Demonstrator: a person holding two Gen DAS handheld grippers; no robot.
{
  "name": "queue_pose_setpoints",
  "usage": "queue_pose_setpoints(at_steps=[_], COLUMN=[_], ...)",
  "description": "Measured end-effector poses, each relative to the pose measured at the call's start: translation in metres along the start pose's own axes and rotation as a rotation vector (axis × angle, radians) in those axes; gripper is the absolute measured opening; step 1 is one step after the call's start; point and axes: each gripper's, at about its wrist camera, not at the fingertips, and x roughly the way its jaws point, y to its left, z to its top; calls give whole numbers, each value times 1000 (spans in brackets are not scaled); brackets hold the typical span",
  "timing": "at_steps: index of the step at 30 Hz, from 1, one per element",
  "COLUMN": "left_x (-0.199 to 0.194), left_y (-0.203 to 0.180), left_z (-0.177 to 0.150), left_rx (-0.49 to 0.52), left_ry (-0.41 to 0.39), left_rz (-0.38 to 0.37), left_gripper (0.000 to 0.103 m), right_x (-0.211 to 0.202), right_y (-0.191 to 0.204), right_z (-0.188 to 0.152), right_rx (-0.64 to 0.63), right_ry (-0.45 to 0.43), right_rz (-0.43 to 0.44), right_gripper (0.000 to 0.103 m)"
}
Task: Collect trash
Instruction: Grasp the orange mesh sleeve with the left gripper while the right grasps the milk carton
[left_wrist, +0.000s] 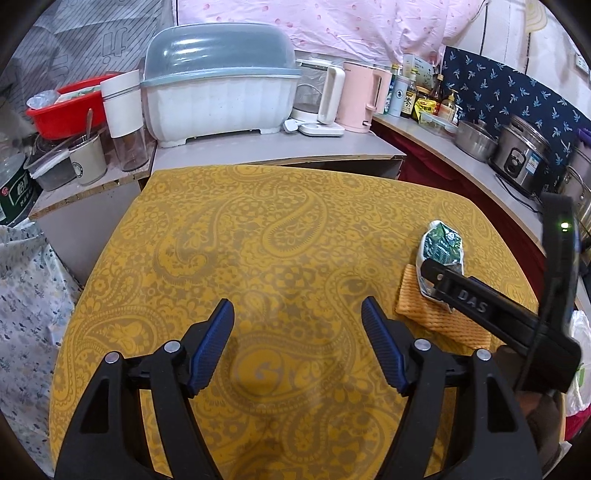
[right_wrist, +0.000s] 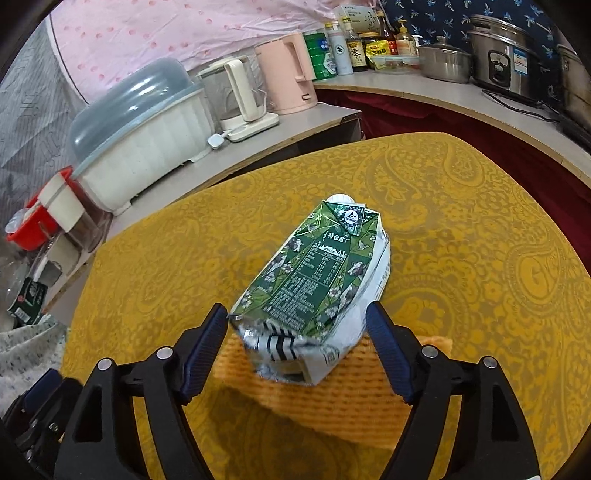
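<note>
Left claw (left_wrist: 297, 317): spread wide, holding nothing, hovering over bare yellow cloth. Ribbed blue pads (left_wrist: 216, 343) on black plastic arms with metal rivets.

Worktop (left_wrist: 258, 229): yellow-gold cloth, grey paisley print, flat, rounded corners.

Carton (right_wrist: 314, 280): crushed drink carton, glossy green print with white panels and a foil-like torn bottom end, white cap at the far end. It lies on its side, near end resting on an orange waffle-textured cloth (right_wrist: 343, 391), far end out over the yellow worktop. In the left wrist view the carton (left_wrist: 441, 247) sits at the right side of the worktop, partly hidden by the right tool's black body.

Right claw (right_wrist: 297, 332): spread, one pad on either side of the carton's crumpled near end. Left pad looks touching or just beside the carton's corner; right pad just beside the white side. Can't tell if either is pressing. Not pinched shut.

Behind, left to right: red basin (left_wrist: 62, 110), white ribbed dish box with grey-blue domed lid (left_wrist: 218, 88), glass kettle with white handle (left_wrist: 317, 96), pink kettle (left_wrist: 360, 98), bottles, steel pots, rice cooker (left_wrist: 524, 155).
</note>
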Motion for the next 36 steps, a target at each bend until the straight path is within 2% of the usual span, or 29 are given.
queue_pose_setpoints(at_steps=[2, 7, 17, 24, 26, 30, 36], left_x=[4, 10, 16, 23, 26, 34, 61], left_y=[1, -4, -30, -68, -78, -102, -130], left_z=[1, 0, -3, -6, -8, -11, -12], left_rx=[-3, -4, 42, 73, 72, 68, 15], left_ry=[4, 16, 31, 63, 73, 97, 155], left_rz=[-6, -25, -63, -131, -154, -199, -164], left_gripper=[68, 68, 68, 71, 80, 81, 82], right_x=[6, 22, -4, -42, -53, -79, -100], right_y=[0, 0, -19, -63, -74, -102, -148], right_z=[2, 4, -1, -11, -14, -24, -39], right_rx=[2, 4, -7, 59, 70, 103, 169], right_ry=[-8, 1, -62, -109, -123, -153, -150], right_rz=[-18, -34, -8, -4, -4, -23, -54], right_gripper=[82, 86, 76, 74, 74, 74, 74])
